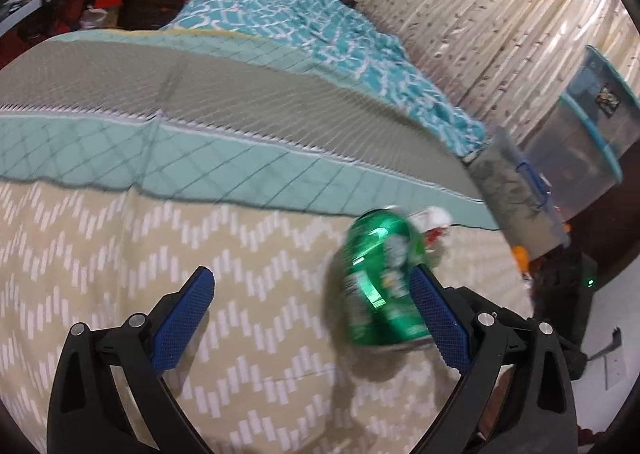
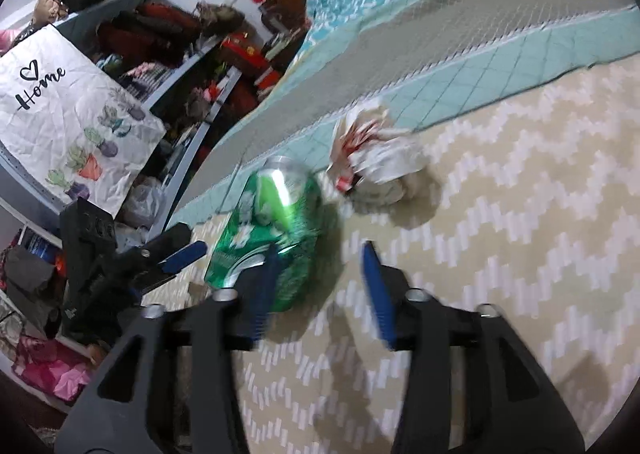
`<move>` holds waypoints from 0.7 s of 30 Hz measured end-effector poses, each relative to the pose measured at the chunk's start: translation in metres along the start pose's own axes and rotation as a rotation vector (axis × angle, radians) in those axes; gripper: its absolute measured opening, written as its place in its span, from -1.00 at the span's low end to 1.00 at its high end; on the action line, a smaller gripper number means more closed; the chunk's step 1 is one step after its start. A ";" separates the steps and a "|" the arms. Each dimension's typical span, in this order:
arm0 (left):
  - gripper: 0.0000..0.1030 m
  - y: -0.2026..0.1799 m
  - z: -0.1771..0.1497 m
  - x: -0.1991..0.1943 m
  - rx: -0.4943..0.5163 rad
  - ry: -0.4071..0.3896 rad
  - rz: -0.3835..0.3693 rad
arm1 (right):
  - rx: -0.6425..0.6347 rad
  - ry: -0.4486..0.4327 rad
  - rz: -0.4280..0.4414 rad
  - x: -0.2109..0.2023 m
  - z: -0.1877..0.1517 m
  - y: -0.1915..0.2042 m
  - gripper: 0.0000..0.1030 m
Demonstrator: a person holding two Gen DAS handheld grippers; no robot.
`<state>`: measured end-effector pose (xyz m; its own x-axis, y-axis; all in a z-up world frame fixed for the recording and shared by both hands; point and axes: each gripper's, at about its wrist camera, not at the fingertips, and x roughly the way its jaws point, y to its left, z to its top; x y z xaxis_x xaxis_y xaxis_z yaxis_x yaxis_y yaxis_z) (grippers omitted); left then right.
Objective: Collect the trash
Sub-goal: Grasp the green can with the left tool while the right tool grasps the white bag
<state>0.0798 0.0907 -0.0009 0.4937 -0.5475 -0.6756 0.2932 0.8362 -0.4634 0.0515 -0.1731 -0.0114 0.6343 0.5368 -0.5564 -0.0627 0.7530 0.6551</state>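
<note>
Green aluminium catches the light: a soda can (image 1: 380, 278) lies on its side on the bed (image 1: 120, 254), on the beige zigzag cover just short of the teal quilted band. In the left wrist view it sits at about two o'clock from the left tool (image 1: 310, 312), whose blue pads stand wide apart with nothing between them; the can lies against the outer side of the right-hand finger (image 1: 436, 318), not inside the gap. In the right wrist view the can (image 2: 268, 234) is at eleven o'clock from the right tool (image 2: 318, 292), whose pads are partly apart and empty, the left pad overlapping the can's lower end; whether it touches is lost in blur. A crumpled white and red wrapper (image 2: 372, 161) lies just beyond the can, at one o'clock from it. The can looks empty and dented, so it is probably light, thin-walled, slick, and apt to roll or crush; a gentle hold across the middle of its body seems best. The wrapper is soft and would pinch anywhere.
</note>
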 end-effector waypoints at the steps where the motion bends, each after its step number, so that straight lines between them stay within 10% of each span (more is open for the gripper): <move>1: 0.82 -0.002 0.003 0.002 0.004 0.006 -0.014 | 0.008 -0.014 -0.009 -0.005 0.003 -0.004 0.24; 12: 0.83 -0.020 0.012 0.057 -0.045 0.160 -0.193 | 0.054 -0.002 -0.092 0.006 0.041 -0.027 0.46; 21: 0.81 -0.030 0.001 0.060 -0.034 0.165 -0.187 | -0.016 0.052 -0.133 0.056 0.060 -0.011 0.46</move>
<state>0.1020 0.0326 -0.0270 0.2927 -0.6927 -0.6592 0.3379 0.7198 -0.6063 0.1339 -0.1742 -0.0191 0.5968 0.4504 -0.6640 0.0070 0.8246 0.5657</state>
